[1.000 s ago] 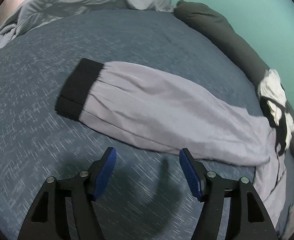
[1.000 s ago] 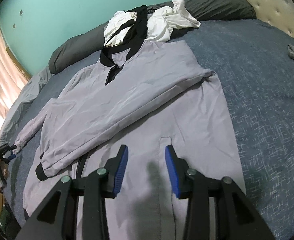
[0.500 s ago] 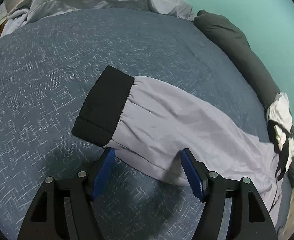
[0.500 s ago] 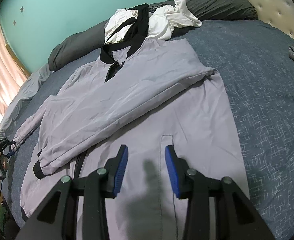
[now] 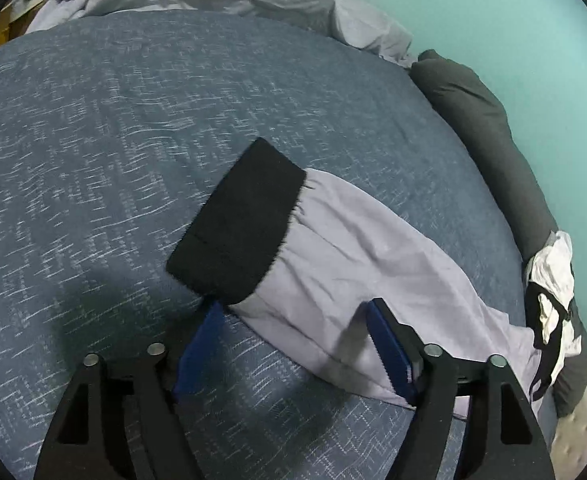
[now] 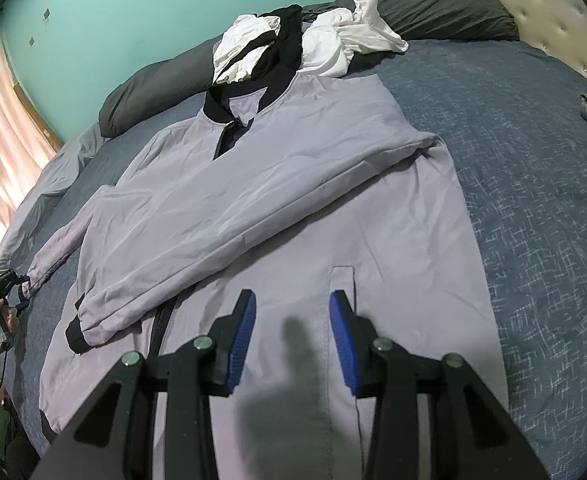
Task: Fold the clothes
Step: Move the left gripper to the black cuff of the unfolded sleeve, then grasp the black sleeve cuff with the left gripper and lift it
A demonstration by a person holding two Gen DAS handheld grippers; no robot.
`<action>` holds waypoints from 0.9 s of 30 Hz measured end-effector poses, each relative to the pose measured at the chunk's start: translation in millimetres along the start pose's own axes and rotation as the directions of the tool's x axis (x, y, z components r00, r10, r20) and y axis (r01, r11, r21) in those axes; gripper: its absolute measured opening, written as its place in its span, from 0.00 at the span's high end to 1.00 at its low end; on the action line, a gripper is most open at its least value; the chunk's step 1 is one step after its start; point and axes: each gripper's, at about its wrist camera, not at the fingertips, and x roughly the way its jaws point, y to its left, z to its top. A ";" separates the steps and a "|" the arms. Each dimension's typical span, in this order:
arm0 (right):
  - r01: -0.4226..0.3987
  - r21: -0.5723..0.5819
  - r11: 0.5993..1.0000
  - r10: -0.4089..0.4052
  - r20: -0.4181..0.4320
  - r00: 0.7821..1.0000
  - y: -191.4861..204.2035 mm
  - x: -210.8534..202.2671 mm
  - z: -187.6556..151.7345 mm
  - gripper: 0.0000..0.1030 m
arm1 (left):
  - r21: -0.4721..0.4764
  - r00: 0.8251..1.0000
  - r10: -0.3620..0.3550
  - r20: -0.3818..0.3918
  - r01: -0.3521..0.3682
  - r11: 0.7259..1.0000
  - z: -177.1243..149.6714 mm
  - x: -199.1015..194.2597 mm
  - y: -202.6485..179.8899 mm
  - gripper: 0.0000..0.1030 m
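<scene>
The left gripper, blue ribbed pads spread wide, straddles the thin lilac sleeve just behind its black knit cuff. The right gripper hangs wide open over the smooth lilac zip jacket, spread flat on the speckled blue bedspread. Beyond lie crumpled white-and-black clothes, a dark grey bolster and a teal wall.

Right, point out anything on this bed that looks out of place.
A crumpled black-and-white garment lies bunched against the dark pillow, overlapping the lavender jacket's collar. Everything else lies flat.
</scene>
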 end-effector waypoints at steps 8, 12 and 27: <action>-0.002 -0.001 1.000 0.002 -0.003 1.000 0.0 1.4 -0.2 0.63 | 0.060 1.000 0.020 -0.006 -0.019 0.998 8.5 15.5 -14.3 0.24; -0.002 0.004 1.000 0.002 -0.006 1.000 -0.8 3.1 -1.0 0.63 | 0.069 1.000 0.017 -0.006 -0.016 0.998 15.7 21.4 -17.8 0.55; -0.017 0.015 1.000 0.017 -0.009 1.000 -2.6 3.2 -4.5 0.63 | 0.256 0.992 -0.126 0.029 0.114 0.960 23.1 -13.3 -97.5 0.84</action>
